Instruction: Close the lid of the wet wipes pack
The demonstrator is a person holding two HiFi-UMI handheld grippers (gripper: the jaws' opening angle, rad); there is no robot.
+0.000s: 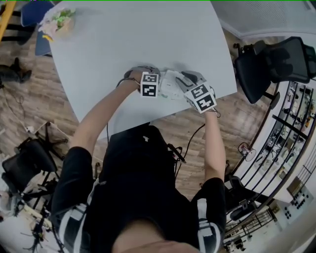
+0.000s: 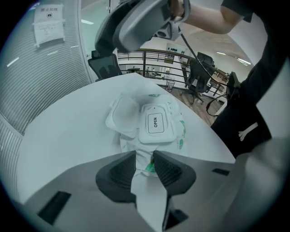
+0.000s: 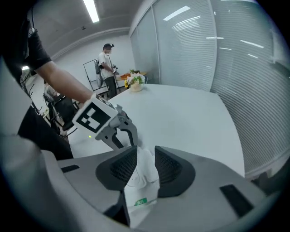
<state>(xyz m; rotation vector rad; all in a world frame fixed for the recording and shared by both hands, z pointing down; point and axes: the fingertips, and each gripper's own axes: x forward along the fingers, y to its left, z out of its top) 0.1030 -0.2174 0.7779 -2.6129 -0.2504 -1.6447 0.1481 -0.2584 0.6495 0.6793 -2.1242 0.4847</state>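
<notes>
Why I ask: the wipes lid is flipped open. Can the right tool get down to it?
Probably yes. The right tool hangs above the wet wipes pack, jaws apart, nothing between it and the upturned lid. The left tool pinches only the pack's near end, clear of the lid.

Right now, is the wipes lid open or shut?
Open. In the left gripper view the lid lies flipped back beside the panel marked OPEN on the pack.

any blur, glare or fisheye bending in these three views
Head view: sharp at the centre, the table edges bowed by the wide lens. Left gripper view: fisheye, dark rounded corners, yet the OPEN label on the wet wipes pack reads clearly. Right gripper view: same dark corners, the ceiling light strip glares, the blinds curve.
</notes>
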